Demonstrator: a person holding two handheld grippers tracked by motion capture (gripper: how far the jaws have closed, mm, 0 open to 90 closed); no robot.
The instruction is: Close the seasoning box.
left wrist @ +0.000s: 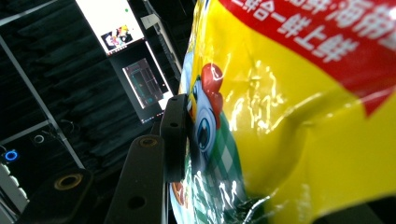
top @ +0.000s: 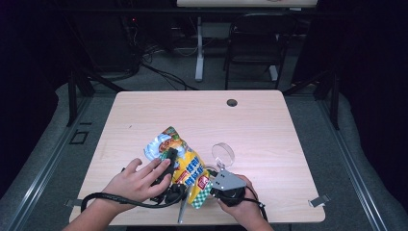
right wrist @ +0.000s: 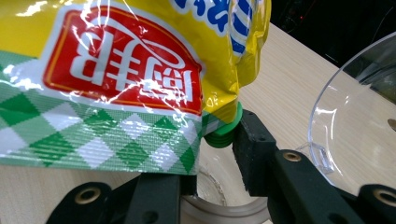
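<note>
My left gripper [top: 169, 159] clamps the upper body of the yellow snack pouch [top: 185, 166], propping it over the table [top: 260, 130]. To the right, my right gripper [right wrist: 219, 154] grips the pouch's green cap [right wrist: 225, 133], just beside the clear bowl [top: 223, 155]. The cap looks seated still, I think, so unscrewing and pouring remain.
</note>
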